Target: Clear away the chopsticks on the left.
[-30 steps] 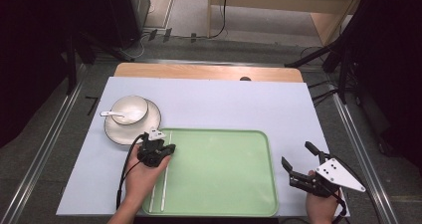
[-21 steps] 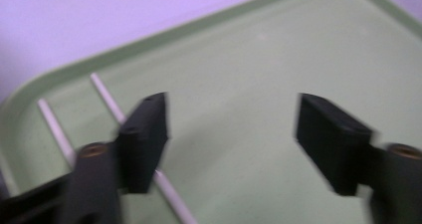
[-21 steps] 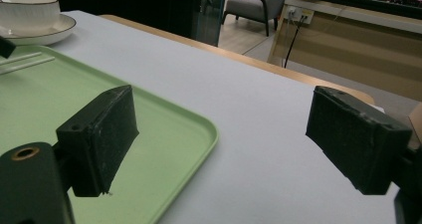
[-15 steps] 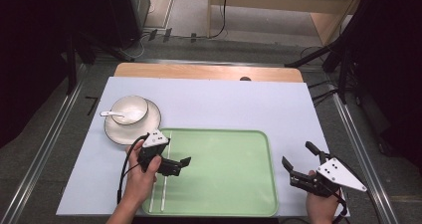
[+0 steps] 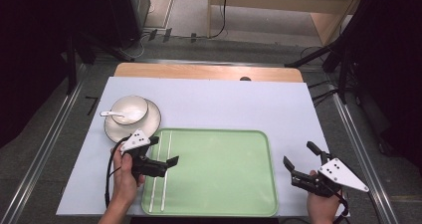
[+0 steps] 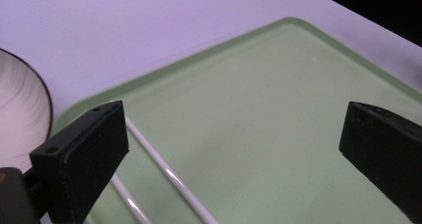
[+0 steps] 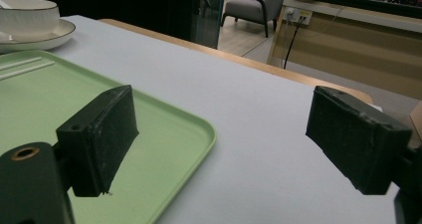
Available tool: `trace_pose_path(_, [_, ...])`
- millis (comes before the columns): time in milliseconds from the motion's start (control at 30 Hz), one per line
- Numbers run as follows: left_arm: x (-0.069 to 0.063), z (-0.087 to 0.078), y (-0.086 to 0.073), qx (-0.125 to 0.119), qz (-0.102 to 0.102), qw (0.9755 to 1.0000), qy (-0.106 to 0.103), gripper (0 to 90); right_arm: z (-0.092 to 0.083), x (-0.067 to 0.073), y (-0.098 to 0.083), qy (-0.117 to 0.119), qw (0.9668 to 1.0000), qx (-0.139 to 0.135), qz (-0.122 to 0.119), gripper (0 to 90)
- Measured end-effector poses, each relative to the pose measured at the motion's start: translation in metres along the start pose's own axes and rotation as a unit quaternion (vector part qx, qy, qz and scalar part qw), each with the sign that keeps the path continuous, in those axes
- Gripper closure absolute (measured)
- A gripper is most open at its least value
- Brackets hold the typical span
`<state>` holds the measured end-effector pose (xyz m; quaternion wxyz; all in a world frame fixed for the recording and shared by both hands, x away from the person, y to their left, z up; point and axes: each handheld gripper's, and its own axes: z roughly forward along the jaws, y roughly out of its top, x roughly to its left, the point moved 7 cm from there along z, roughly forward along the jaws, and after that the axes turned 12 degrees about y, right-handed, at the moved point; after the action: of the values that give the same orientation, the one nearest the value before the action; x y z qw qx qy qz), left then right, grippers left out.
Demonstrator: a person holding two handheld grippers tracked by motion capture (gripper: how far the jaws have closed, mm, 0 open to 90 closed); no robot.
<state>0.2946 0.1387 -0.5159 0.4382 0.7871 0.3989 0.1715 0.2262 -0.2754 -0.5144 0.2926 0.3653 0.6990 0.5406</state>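
The desk (image 5: 224,104) has a pale lavender-white top with a strip of bare wood along its far edge. A light green tray (image 5: 219,169) with rounded corners lies flat on the near middle of it. Just beyond the tray's far left corner a white saucer (image 5: 149,127) sits on the desk, close beside the tray's rim; whether they touch cannot be told. The right side and the far half of the desk carry nothing else.
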Motion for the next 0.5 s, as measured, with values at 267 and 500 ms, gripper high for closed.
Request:
trace_pose_path(267, [0.015,-0.021,-0.003,-0.025,-0.001,0.9996,0.015,0.0,-0.003,-0.003,0.000,0.000,0.9999,-0.006,0.009,13.1])
trace_pose_path(500, [0.036,-0.042,-0.012,-0.042,-0.016,0.9984,0.035,0.0,-0.003,-0.005,0.000,-0.002,0.9999,-0.007,0.010,13.1])
